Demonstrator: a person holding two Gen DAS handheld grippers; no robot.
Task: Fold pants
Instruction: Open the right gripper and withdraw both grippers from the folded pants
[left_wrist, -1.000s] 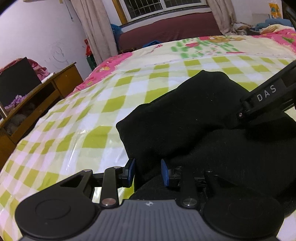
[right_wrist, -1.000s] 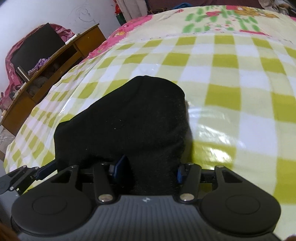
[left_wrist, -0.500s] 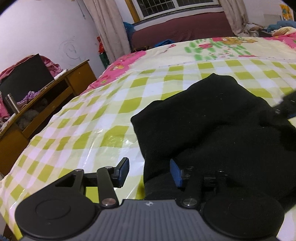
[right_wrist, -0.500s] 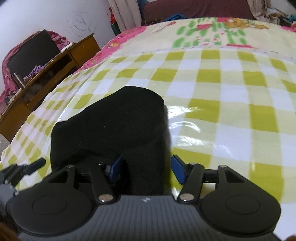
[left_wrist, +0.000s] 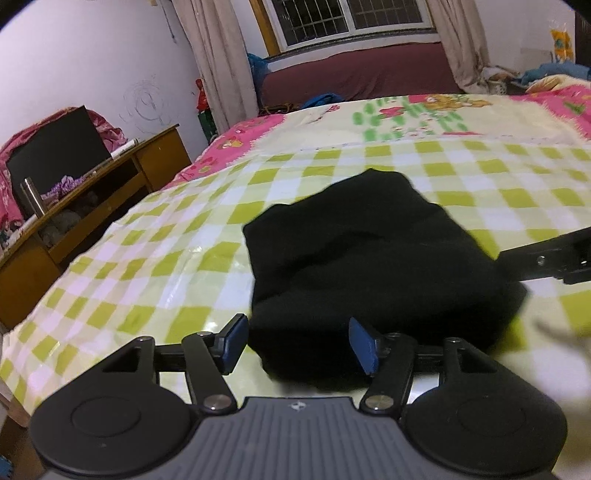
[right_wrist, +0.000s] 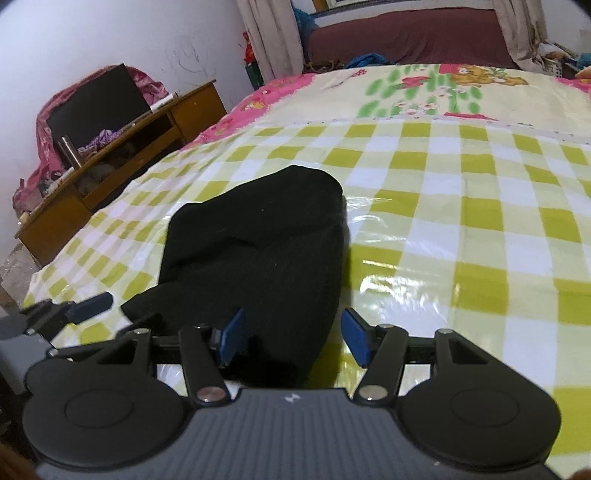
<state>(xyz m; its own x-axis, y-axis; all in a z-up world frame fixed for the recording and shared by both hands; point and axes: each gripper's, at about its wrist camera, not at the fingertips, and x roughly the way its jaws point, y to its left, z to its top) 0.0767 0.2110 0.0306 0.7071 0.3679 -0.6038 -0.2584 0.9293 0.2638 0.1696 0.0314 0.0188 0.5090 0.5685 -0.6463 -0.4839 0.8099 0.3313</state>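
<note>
The black pants (left_wrist: 369, 258) lie folded into a compact bundle on the green-and-white checked bed cover (left_wrist: 147, 258). My left gripper (left_wrist: 297, 345) is open just above the bundle's near left end, holding nothing. In the right wrist view the pants (right_wrist: 258, 251) lie ahead and to the left. My right gripper (right_wrist: 290, 339) is open over the bundle's near right end, holding nothing. The right gripper's finger shows at the right edge of the left wrist view (left_wrist: 546, 258). The left gripper's fingertip shows at the left of the right wrist view (right_wrist: 88, 306).
A wooden desk (left_wrist: 92, 206) with a dark screen and a metal cup stands left of the bed. A dark red window bench (left_wrist: 362, 74) and curtains lie beyond the bed. The cover (right_wrist: 480, 221) stretches right of the pants.
Both grippers opened wider, let go of the pants and pulled back and up. The folded bundle now lies free on the bed.
</note>
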